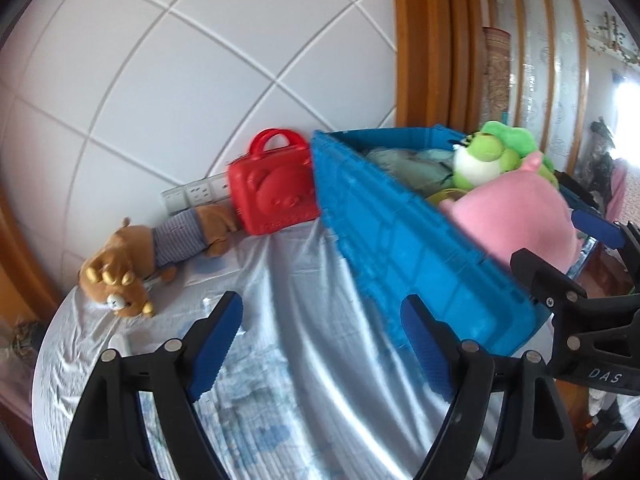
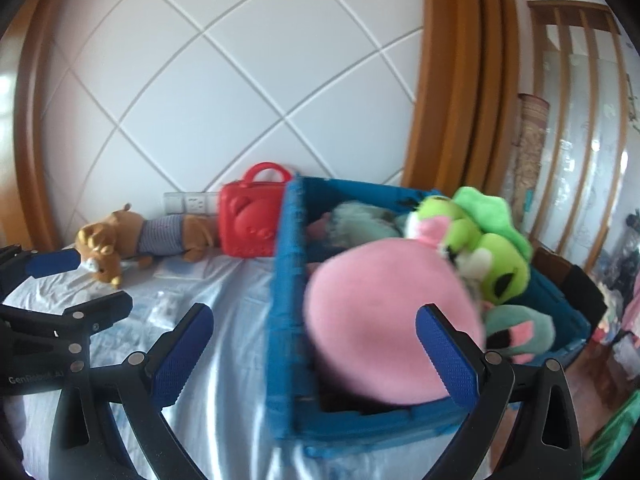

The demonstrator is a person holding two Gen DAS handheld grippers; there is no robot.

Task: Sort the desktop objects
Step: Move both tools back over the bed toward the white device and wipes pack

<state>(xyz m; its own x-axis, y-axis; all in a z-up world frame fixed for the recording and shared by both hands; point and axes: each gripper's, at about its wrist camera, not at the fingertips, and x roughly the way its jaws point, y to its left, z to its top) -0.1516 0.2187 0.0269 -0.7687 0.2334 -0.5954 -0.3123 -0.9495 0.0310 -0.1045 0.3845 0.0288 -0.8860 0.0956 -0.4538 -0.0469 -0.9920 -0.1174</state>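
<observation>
A blue crate (image 1: 404, 240) (image 2: 288, 304) stands on the white cloth and holds a big pink plush (image 1: 516, 220) (image 2: 384, 320), a green frog plush (image 1: 492, 152) (image 2: 480, 240) and pale green soft toys (image 2: 360, 220). A brown bear plush in a striped shirt (image 1: 152, 248) (image 2: 140, 236) lies at the far left by the wall. A red bear case (image 1: 272, 196) (image 2: 250, 220) stands between bear and crate. My left gripper (image 1: 320, 340) is open and empty over the cloth beside the crate. My right gripper (image 2: 316, 344) is open and empty, in front of the pink plush at the crate's near corner.
The table has a white cloth (image 1: 280, 300) (image 2: 224, 300) and a rounded left edge. A white tiled wall with sockets (image 1: 196, 192) (image 2: 188, 202) is behind. Wooden frames (image 1: 432, 40) (image 2: 460, 80) stand at the right. The other gripper shows at each view's edge (image 1: 592, 312) (image 2: 52, 320).
</observation>
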